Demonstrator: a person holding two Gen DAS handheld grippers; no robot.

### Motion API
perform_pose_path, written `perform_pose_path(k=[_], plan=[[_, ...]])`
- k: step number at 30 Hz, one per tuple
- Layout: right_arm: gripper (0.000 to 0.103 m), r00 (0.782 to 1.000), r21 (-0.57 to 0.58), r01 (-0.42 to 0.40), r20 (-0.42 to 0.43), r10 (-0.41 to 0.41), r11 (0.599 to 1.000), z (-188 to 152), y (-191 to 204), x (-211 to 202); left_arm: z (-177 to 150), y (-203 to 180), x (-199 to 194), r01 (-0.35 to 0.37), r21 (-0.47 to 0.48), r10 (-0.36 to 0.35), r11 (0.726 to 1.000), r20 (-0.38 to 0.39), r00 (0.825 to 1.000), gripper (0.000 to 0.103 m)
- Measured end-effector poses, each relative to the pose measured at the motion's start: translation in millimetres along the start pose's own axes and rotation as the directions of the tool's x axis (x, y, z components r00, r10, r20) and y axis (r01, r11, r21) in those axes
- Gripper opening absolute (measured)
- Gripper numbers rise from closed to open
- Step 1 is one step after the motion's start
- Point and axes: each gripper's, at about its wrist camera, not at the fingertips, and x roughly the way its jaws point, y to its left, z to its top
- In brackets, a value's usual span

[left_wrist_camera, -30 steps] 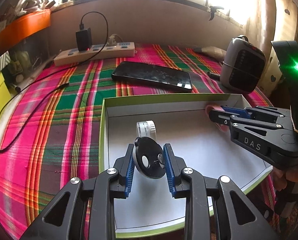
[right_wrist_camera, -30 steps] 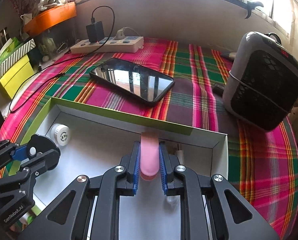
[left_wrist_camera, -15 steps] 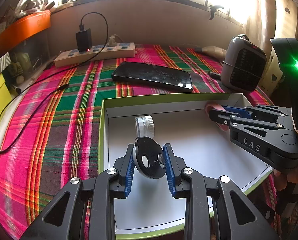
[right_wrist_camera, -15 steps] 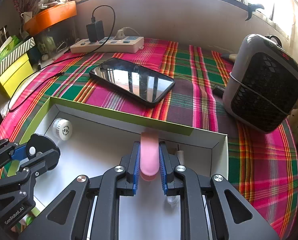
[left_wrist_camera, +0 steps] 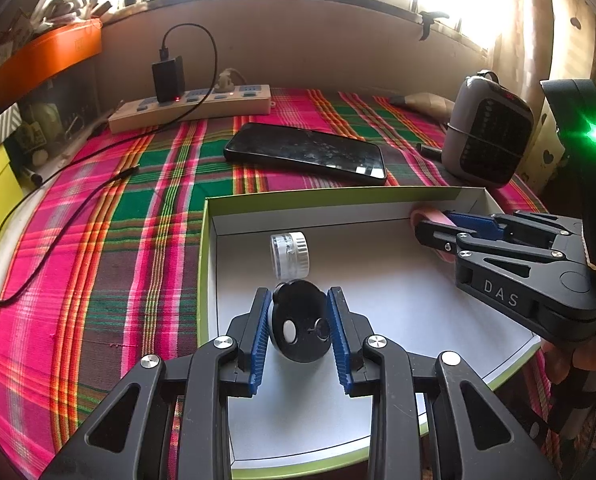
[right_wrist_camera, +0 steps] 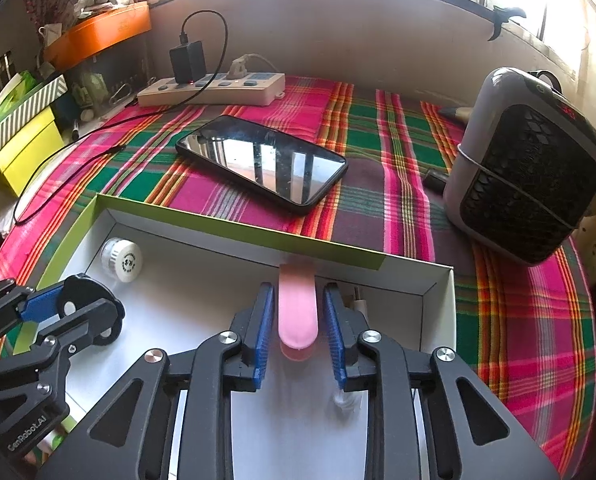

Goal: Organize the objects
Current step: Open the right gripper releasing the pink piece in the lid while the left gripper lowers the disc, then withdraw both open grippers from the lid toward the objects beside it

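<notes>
Black and round, the disc (left_wrist_camera: pixel 300 326) sits clamped between the left gripper (left_wrist_camera: pixel 300 330) pads over the white floor of the green-rimmed box (left_wrist_camera: pixel 282 196). Just beyond it a small white jar (left_wrist_camera: pixel 290 255) lies on its side. By the box's far wall the right gripper (right_wrist_camera: pixel 298 330) stands parted around a pink piece (right_wrist_camera: pixel 297 312), gaps showing on both sides.

My right gripper (left_wrist_camera: pixel 434 228) carries the raised letters "DAS" on the side of its black body, seen from my left camera. My left gripper (right_wrist_camera: pixel 64 304) has "GenRobot.AI" printed in white along its body at the near left of my right camera's view. The white jar cap (right_wrist_camera: pixel 127 261) in the far left corner of the box bears a small round printed mark, too small to read.
</notes>
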Motion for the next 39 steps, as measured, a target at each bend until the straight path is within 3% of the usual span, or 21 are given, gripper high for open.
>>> perform_pose_path(k=[5,8,17,20,39], plan=[[0.027,1.0,0.001,-0.002,-0.001,0.002,1.0,-0.2,-0.2,0.4,-0.2,-0.3,-0.1,-0.004,0.004,0.004,1.0,-0.001,1.0,0.027],[0.034,1.0,0.004,-0.007,0.0,0.007,1.0,-0.6,0.1,-0.1,-0.4,-0.7,-0.2,-0.002,0.003,0.002,1.0,0.0,1.0,0.028],[0.036,1.0,0.004,-0.008,0.008,0.008,1.0,-1.8,2.7,-4.3,0.6,1.0,-4.8,-0.014,-0.001,0.014,1.0,0.013,1.0,0.034],[0.042,1.0,0.007,-0.009,0.014,0.009,1.0,-2.6,4.1,-6.8,0.1,1.5,-6.8,-0.017,-0.004,0.018,1.0,0.013,1.0,0.034],[0.042,0.999,0.03,-0.008,0.044,0.007,1.0,-11.3,7.2,-30.7,-8.0,-1.5,-28.9,-0.018,-0.003,0.018,1.0,0.035,0.999,0.035]])
